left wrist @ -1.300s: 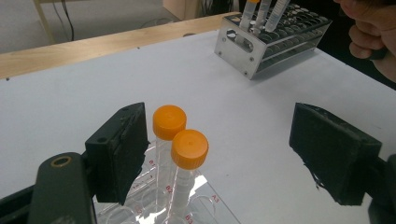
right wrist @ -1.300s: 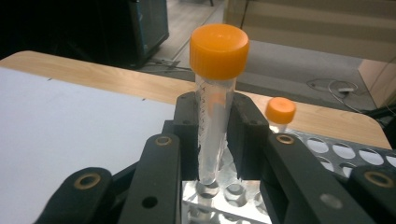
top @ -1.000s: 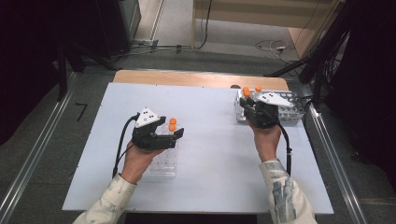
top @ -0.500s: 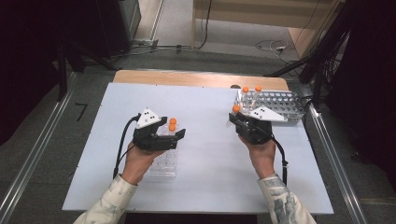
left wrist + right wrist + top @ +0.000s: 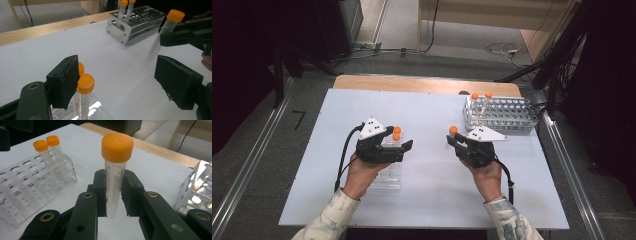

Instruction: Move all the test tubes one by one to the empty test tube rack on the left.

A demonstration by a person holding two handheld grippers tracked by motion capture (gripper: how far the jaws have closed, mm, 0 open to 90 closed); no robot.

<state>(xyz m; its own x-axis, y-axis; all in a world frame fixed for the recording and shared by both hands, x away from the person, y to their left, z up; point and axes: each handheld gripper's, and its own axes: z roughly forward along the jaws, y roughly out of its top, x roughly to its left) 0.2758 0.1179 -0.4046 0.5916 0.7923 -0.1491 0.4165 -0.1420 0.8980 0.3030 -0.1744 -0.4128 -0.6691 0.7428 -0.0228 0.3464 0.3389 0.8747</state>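
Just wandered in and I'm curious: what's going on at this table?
A person holds a claw in each hand. The right claw grips an orange-capped tube above the table, between the metal rack and the clear rack. The left claw hangs open over the clear rack, which holds two capped tubes.

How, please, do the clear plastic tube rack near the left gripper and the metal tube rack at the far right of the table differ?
The clear plastic rack is see-through and lies low under the open left gripper; the metal rack is opaque, silvery and taller, standing apart from both grippers. The right gripper carries an orange-capped tube between them. Both racks hold two orange-capped tubes.
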